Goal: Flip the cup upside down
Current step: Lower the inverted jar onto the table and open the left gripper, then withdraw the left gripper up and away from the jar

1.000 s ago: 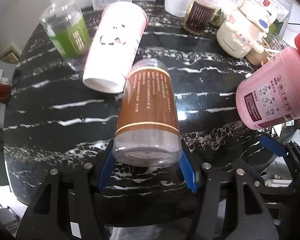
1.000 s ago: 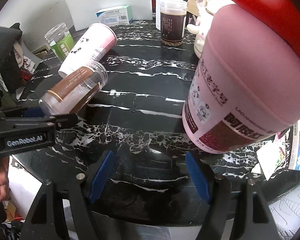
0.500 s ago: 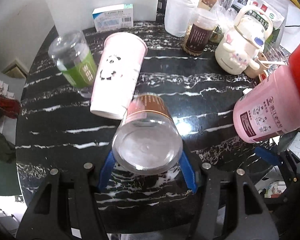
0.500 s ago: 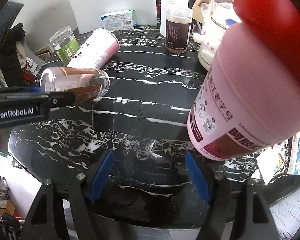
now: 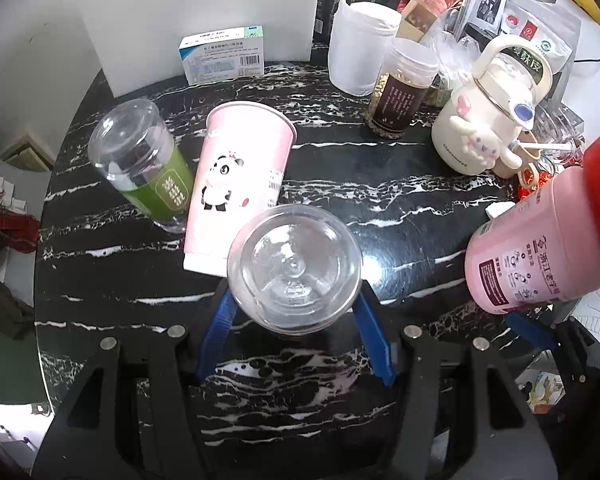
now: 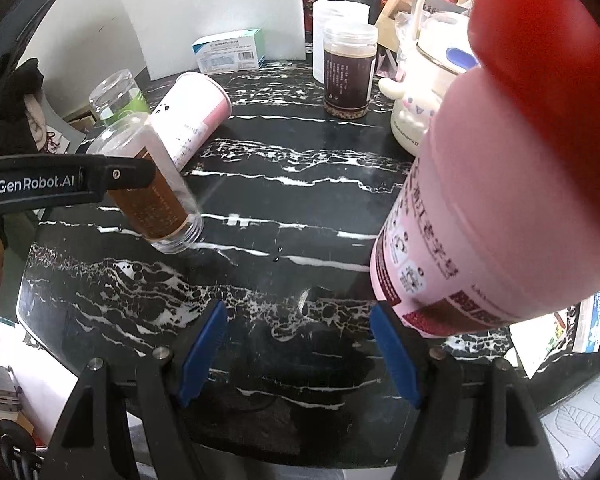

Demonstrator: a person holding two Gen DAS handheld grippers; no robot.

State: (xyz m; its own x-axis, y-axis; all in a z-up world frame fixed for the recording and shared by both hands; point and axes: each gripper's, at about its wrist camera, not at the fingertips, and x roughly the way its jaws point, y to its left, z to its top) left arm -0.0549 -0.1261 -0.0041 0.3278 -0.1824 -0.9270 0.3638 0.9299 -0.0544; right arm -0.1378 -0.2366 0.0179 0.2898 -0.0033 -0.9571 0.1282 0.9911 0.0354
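Black gripper (image 6: 298, 350), blue pads (image 6: 204, 346), silver screws.

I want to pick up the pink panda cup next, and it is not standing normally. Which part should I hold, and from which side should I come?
Grip the pink panda cup across its middle body, jaws on its two long sides, coming from above. It leans tilted against the green-label cup, so its rim and base are poorly exposed. Its tapered paper wall probably dents, so squeeze gently. The right gripper is open and free.

Clear plastic cylindrical cup with brown label (image 5: 294, 266) (image 6: 156, 188): empty, airborne above the black marble table, tilted, base uppermost.
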